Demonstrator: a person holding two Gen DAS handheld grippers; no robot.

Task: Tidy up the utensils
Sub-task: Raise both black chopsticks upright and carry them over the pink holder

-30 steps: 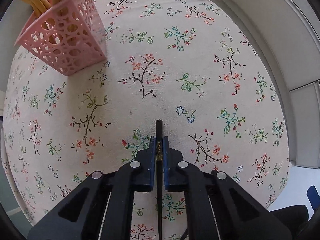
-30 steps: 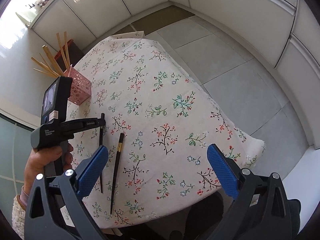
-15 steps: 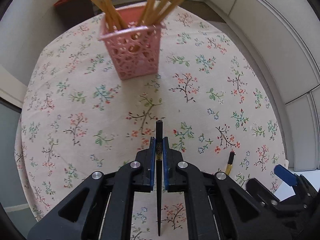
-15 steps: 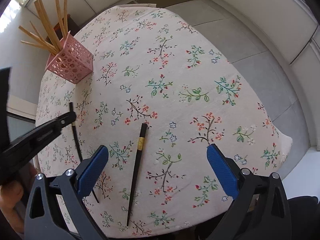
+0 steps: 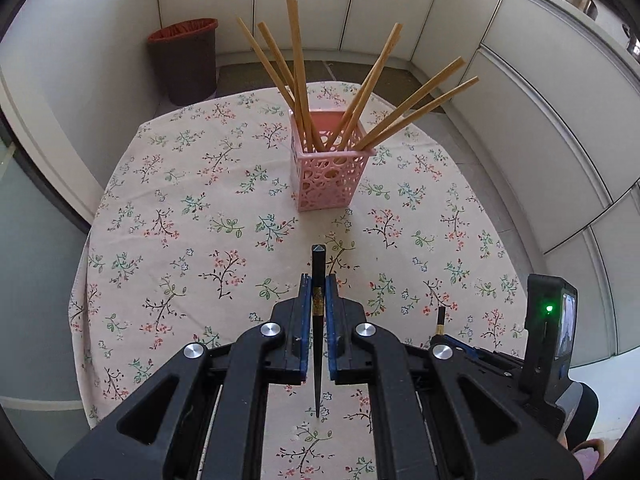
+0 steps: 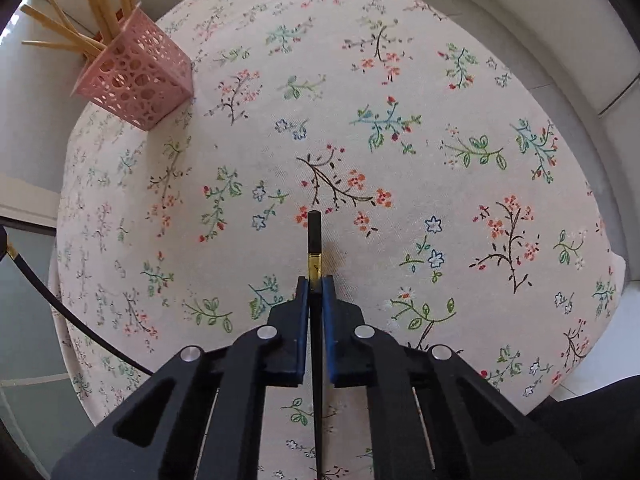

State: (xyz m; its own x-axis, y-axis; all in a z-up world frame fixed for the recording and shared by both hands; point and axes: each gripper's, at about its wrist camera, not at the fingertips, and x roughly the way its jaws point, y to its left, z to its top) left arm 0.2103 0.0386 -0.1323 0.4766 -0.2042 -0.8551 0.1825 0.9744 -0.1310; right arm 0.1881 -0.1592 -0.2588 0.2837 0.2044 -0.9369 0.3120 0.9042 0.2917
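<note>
My left gripper is shut on a black chopstick and holds it above the table, pointing at the pink lattice holder. The holder stands upright with several wooden chopsticks in it. My right gripper is shut on a second black chopstick with a gold band, low over the floral tablecloth. The holder shows at the upper left of the right wrist view. The right gripper's body and the second chopstick's end show at the lower right of the left wrist view.
A brown bin stands on the floor beyond the table's far edge. White cabinets run along the right. The table's edges drop off on all sides. The first chopstick crosses the left edge of the right wrist view.
The right gripper came down over the second black chopstick and closed on it. The left gripper tilted up with its chopstick, so the holder now sits straight ahead.
</note>
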